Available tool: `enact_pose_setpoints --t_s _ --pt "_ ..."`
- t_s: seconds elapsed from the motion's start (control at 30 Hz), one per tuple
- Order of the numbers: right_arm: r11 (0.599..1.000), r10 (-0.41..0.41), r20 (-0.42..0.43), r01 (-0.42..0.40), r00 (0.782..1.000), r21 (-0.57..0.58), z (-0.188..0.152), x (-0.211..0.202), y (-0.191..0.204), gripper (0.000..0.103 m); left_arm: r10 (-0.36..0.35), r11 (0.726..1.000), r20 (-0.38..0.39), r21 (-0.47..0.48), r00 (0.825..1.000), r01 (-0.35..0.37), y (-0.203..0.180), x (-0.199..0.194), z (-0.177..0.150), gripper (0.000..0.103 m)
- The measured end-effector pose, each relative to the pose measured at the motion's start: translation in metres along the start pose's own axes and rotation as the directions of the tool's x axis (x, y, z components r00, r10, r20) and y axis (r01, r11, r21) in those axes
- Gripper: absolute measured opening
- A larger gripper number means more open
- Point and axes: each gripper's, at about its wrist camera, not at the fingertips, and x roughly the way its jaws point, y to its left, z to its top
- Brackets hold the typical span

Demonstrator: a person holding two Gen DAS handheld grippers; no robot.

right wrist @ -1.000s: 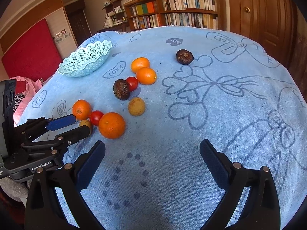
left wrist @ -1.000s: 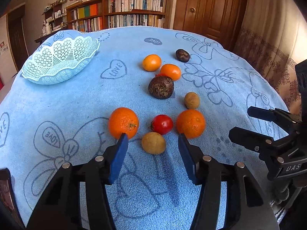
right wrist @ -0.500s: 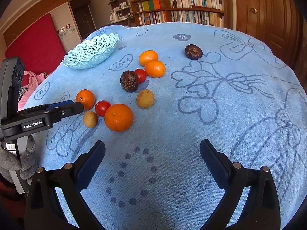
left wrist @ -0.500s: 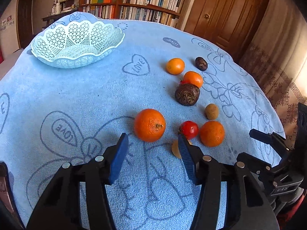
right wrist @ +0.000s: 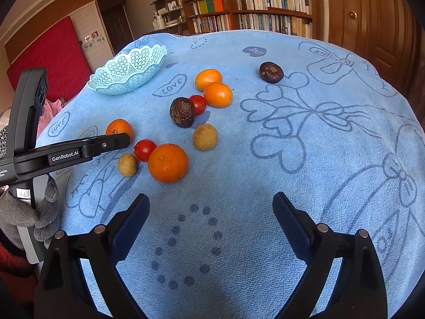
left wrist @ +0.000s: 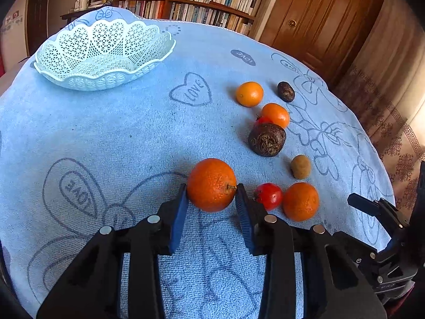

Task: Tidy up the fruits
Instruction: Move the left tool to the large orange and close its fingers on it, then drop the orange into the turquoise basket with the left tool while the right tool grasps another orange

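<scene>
While left gripper [left wrist: 211,194] brackets orange [left wrist: 211,185] on blue cloth [left wrist: 132,122], both pads touch its sides; firm grip cannot be told. Right gripper [right wrist: 211,212] wide open, empty, above cloth. Lace basket [left wrist: 79,79] far left, empty. Other fruits lie right of orange: tomato [left wrist: 268,196], second orange [left wrist: 300,201].

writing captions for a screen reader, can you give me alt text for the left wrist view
The left gripper closes its blue pads on an orange lying on a blue towel-covered table. To its right lie a red tomato, more oranges, small brown fruits and a large dark fruit; an empty pale lattice basket sits far left.
</scene>
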Motion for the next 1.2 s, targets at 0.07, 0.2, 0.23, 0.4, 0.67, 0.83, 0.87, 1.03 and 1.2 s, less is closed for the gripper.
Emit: enact_pose_setpoints --t_s 0.07,0.2,0.23,0.4,0.67,0.83,0.87,1.03,1.2 --pt "0.999 0.039 -0.017 -0.039 0.999 0.008 0.005 0.003 0.005 0.083 0.018 1.000 0.026 0.002 1.000 -0.018 0.001 -0.007 0.003 0.037" --pt "0.998 0.064 -0.046 -0.065 0.997 -0.018 0.018 0.017 0.023 0.070 0.041 0.999 0.071 -0.002 0.997 -0.041 0.003 -0.020 0.011 0.037" --pt "0.998 0.063 -0.054 -0.064 0.997 -0.027 0.021 0.021 0.027 0.066 0.046 0.999 0.080 -0.005 0.996 -0.046 0.004 -0.023 0.013 0.037" --pt "0.997 0.063 -0.087 -0.067 0.994 -0.047 0.030 0.041 0.038 0.051 0.080 0.996 0.110 -0.046 0.991 -0.075 0.014 -0.031 0.027 0.037" --pt "0.997 0.071 -0.078 -0.074 0.994 -0.032 0.028 0.048 0.035 0.044 0.201 0.974 0.209 -0.146 0.957 -0.173 0.038 -0.041 0.070 0.037" --pt "0.997 0.066 -0.067 -0.069 0.996 -0.041 0.026 0.047 0.035 0.044 0.293 0.948 0.232 -0.199 0.928 -0.249 0.053 -0.030 0.100 0.037" --pt "0.997 0.066 -0.066 -0.069 0.996 -0.042 0.025 0.046 0.036 0.044 0.306 0.942 0.228 -0.211 0.924 -0.260 0.056 -0.026 0.104 0.037" --pt "0.997 0.064 -0.061 -0.067 0.996 -0.043 0.025 0.046 0.035 0.043 0.374 0.906 0.208 -0.291 0.904 -0.307 0.068 -0.015 0.107 0.069" --pt "0.997 0.065 -0.061 -0.068 0.996 -0.037 0.025 0.043 0.034 0.040 0.410 0.898 0.279 -0.290 0.868 -0.330 0.060 -0.031 0.096 0.087"
